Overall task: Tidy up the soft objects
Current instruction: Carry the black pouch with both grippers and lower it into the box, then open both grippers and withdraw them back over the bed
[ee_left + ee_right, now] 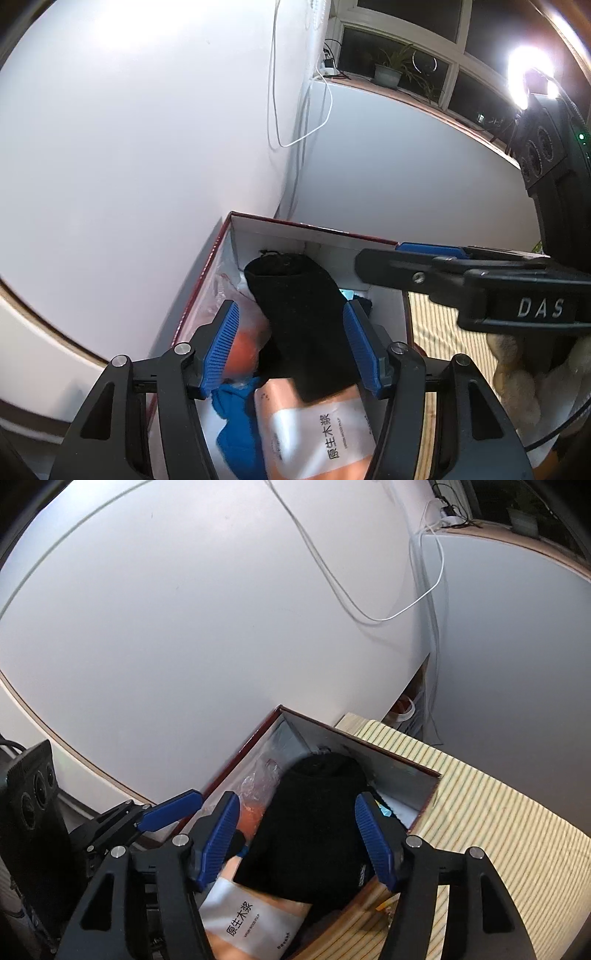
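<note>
A black sock point(303, 317) lies in an open cardboard box point(314, 230) with a red rim, on top of an orange tissue pack point(317, 435), a blue cloth point(236, 424) and a clear bag with orange contents point(243, 343). My left gripper point(291, 347) is open just above the box, its jaws either side of the sock. My right gripper point(299, 838) is open over the same sock point(314, 823) and tissue pack point(251, 923). The right gripper also shows in the left wrist view point(424, 266), over the box's right wall.
The box point(354, 738) stands on a striped yellow mat point(498, 830) against a white wall. White cables point(295, 110) hang on the wall. A window sill with a potted plant point(388, 70) and a bright lamp point(528, 77) are beyond.
</note>
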Action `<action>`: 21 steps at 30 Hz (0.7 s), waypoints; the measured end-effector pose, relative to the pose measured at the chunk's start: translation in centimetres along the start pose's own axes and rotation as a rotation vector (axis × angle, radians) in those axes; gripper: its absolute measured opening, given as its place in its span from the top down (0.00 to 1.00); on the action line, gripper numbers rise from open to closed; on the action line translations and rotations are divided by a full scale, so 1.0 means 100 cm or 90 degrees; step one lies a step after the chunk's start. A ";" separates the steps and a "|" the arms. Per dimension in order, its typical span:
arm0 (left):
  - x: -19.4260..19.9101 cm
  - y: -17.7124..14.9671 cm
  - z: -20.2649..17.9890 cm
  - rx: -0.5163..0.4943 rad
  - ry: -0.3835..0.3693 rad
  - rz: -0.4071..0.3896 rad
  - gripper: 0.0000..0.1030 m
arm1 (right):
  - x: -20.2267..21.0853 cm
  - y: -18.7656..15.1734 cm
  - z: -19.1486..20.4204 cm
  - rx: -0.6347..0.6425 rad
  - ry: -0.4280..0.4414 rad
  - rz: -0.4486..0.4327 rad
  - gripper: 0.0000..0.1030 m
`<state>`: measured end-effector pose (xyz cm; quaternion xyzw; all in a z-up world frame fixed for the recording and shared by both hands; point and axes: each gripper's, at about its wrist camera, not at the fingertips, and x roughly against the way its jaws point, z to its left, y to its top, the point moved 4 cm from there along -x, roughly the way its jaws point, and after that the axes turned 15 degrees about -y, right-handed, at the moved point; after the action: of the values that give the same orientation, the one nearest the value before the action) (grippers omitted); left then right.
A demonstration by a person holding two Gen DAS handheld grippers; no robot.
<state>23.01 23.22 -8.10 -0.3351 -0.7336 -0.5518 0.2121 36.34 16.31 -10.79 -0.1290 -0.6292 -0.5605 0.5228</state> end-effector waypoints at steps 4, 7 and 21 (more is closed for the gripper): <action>0.003 0.002 -0.001 -0.003 0.003 -0.002 0.43 | 0.004 -0.002 -0.002 0.006 -0.007 -0.004 0.40; 0.005 0.003 -0.004 0.000 -0.003 -0.004 0.43 | 0.012 -0.004 -0.005 0.004 -0.010 -0.008 0.40; 0.035 -0.028 -0.077 -0.064 -0.090 -0.017 0.43 | 0.082 -0.068 -0.062 0.041 -0.044 -0.027 0.36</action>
<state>18.09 16.30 -5.29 -0.3741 -0.7224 -0.5656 0.1353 31.02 5.29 -9.14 -0.1181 -0.6670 -0.5463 0.4927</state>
